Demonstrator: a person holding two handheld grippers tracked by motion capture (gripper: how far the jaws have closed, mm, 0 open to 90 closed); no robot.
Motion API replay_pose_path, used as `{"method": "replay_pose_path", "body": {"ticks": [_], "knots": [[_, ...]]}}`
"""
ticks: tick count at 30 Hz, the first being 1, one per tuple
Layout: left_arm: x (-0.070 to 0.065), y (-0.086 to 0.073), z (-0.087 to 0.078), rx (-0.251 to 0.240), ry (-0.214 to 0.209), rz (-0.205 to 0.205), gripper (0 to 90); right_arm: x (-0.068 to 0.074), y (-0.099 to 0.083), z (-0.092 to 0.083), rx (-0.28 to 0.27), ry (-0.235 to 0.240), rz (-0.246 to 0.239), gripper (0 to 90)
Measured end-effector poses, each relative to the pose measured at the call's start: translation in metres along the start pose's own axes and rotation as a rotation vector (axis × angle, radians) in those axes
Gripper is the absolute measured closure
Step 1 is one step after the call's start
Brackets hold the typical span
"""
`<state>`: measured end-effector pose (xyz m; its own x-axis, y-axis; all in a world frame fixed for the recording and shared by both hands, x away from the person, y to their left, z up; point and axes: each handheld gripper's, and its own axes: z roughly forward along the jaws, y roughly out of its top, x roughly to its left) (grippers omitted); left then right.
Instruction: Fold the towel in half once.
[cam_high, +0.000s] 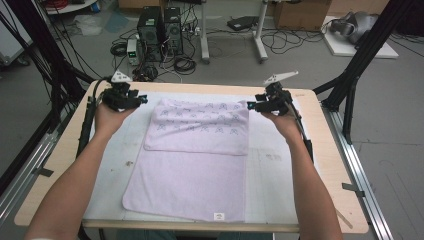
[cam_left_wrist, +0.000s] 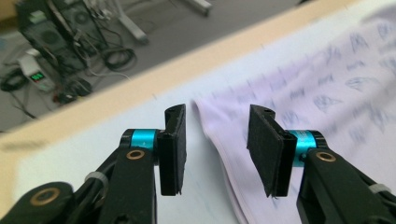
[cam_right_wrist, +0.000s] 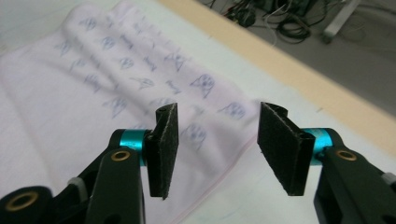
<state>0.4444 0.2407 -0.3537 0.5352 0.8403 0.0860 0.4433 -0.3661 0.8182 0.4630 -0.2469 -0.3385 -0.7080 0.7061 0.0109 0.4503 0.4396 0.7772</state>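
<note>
Seen from the high view, a pale lilac rectangular terry towel (cam_high: 200, 155) lies flat on the white mat (cam_high: 277, 165) that covers my light wooden counter (cam_high: 330, 165); the towel's far part is folded back toward me, so that a strip printed with small blue-grey motifs (cam_high: 200, 117) rests on top of the plain near part, which carries a small white label (cam_high: 218, 216) at its near edge. My left hand-held gripper (cam_high: 142, 98) hangs just beside the far left corner of the folded strip, and my right hand-held gripper (cam_high: 250, 105) hangs just beside its far right corner, each raised off the cloth with my forearms reaching in from the near side. In the left gripper view, my left hand-held gripper (cam_left_wrist: 215, 144) has its two black padded jaws spread apart, with nothing pinched; the hemmed corner of the towel (cam_left_wrist: 219, 126) lies on the mat below the gap, clear of both pads. In the right gripper view, my right hand-held gripper (cam_right_wrist: 217, 144) likewise stands spread, with the printed corner of the towel (cam_right_wrist: 205, 135) lying beneath and free of its pads. Beyond the far edge of the counter, black computer towers (cam_high: 160, 30) and loose cables (cam_high: 185, 62) stand on the grey floor (cam_high: 300, 65).
</note>
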Motion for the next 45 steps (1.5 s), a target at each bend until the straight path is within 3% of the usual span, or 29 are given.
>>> {"method": "replay_pose_path", "body": {"ticks": [4, 6, 8, 10, 14, 21, 26, 32, 40, 45], "knots": [[-0.016, -0.032, -0.001, 0.029, -0.049, 0.034, 55.8, 0.019, -0.026, 0.007, 0.034, 0.053, -0.009, 46.6], [-0.024, -0.045, -0.003, 0.034, -0.077, 0.046, 55.8, 0.03, -0.039, 0.009, 0.026, 0.09, -0.006, 48.1], [-0.033, -0.057, -0.005, 0.033, -0.119, 0.048, 56.0, 0.04, -0.05, 0.012, 0.039, 0.112, -0.021, 49.8], [-0.038, -0.067, -0.007, 0.047, -0.177, 0.06, 62.4, 0.049, -0.062, 0.014, 0.051, 0.134, -0.033, 56.8], [-0.047, -0.078, -0.003, 0.059, -0.21, 0.072, 64.4, 0.059, -0.083, 0.024, 0.083, 0.183, -0.032, 60.6], [-0.049, -0.087, 0.008, 0.089, -0.243, 0.069, 64.1, 0.066, -0.1, 0.036, 0.106, 0.17, -0.027, 61.0], [-0.052, -0.09, 0.017, 0.112, -0.239, 0.076, 68.0, 0.068, -0.102, 0.039, 0.1, 0.156, -0.042, 70.4], [-0.054, -0.088, 0.015, 0.114, -0.213, 0.097, 86.2, 0.067, -0.101, 0.039, 0.103, 0.169, -0.051, 86.6], [-0.047, -0.081, -0.004, 0.047, -0.228, 0.042, 87.5, 0.069, -0.092, 0.024, 0.052, 0.186, -0.051, 87.8], [-0.05, -0.077, -0.026, 0.025, -0.24, 0.052, 87.5, 0.076, -0.081, 0.005, 0.006, 0.212, -0.07, 87.8]]}}
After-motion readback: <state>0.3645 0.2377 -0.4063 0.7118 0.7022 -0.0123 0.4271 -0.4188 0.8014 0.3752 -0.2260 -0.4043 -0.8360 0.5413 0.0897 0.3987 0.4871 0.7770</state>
